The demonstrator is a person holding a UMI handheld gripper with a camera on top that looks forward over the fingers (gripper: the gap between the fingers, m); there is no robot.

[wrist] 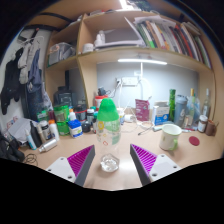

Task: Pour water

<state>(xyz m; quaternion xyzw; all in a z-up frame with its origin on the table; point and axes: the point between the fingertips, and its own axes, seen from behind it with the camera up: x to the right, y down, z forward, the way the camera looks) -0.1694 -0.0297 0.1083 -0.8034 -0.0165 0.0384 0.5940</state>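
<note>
Gripper view: we see the claw (112,160) open w/ a green-capped bottle (108,122) just ahead, centred betw. its pads for grasping; mug (171,136) stands nearby on the worktop (190,160).

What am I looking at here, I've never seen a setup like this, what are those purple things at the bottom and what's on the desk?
There is no robot arm: a person holds a pair of tongs by hand, and a wide-angle camera riding on it took this picture, looking forward along its two fingers. The purple things are the pads on the fingers' inner faces. The tongs are open and hold nothing. A clear glass stands on the wooden desk between the fingers, with gaps at both sides. Just beyond it stands a clear bottle with a green cap. Further off is a white mug, with jars and bottles crowded along the back of the desk and shelves of books above.
</note>
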